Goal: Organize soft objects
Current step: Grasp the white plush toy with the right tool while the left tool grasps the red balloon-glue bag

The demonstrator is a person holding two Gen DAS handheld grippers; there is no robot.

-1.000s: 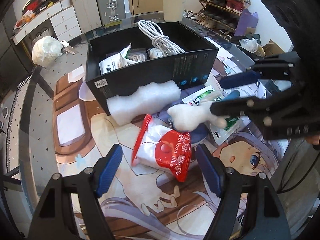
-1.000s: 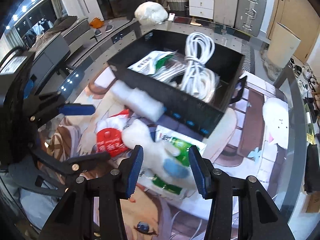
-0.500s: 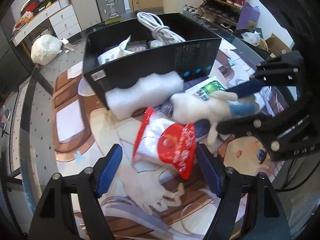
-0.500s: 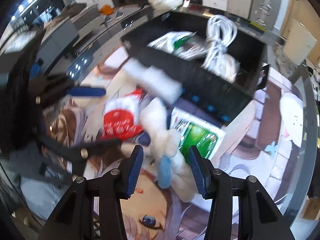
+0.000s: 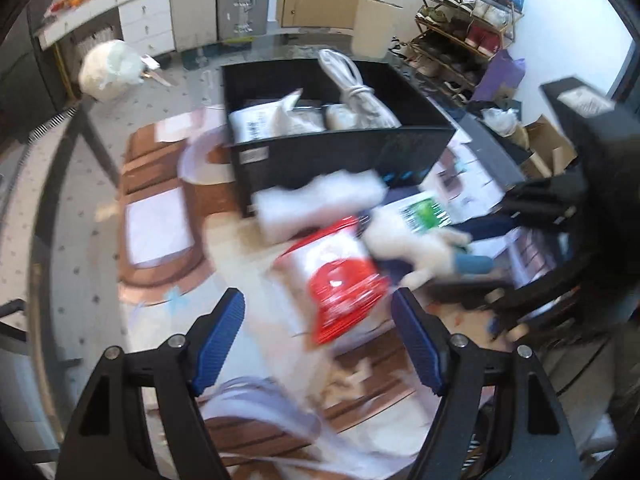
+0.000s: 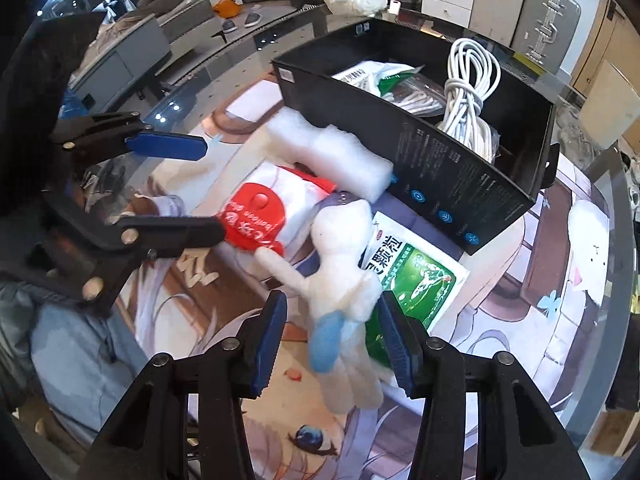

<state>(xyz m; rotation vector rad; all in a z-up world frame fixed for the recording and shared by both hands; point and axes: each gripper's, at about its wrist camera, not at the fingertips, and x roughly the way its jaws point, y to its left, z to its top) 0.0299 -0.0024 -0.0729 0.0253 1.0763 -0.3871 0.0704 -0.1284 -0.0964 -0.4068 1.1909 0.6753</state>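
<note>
A white plush toy with a blue ear (image 6: 344, 292) lies on the printed mat between the fingers of my right gripper (image 6: 332, 336), which is open around it. It also shows in the left wrist view (image 5: 424, 248). A red and white packet (image 6: 260, 216) (image 5: 340, 276) lies beside it, in front of my left gripper (image 5: 316, 344), which is open and empty. A white foam block (image 6: 328, 152) (image 5: 316, 204) leans against the black box (image 6: 460, 184) (image 5: 340, 156). A green packet (image 6: 416, 280) lies under the plush toy.
The black box holds a coiled white cable (image 6: 468, 88) and packets (image 6: 376, 76). A white bag (image 5: 110, 68) sits at the table's far left edge. A white round cushion (image 6: 588, 248) lies on the right. The left view is blurred.
The right gripper has drawn back, with the plush toy still lying between its open fingers. The left view has swung, so the packet sits further right in it.
</note>
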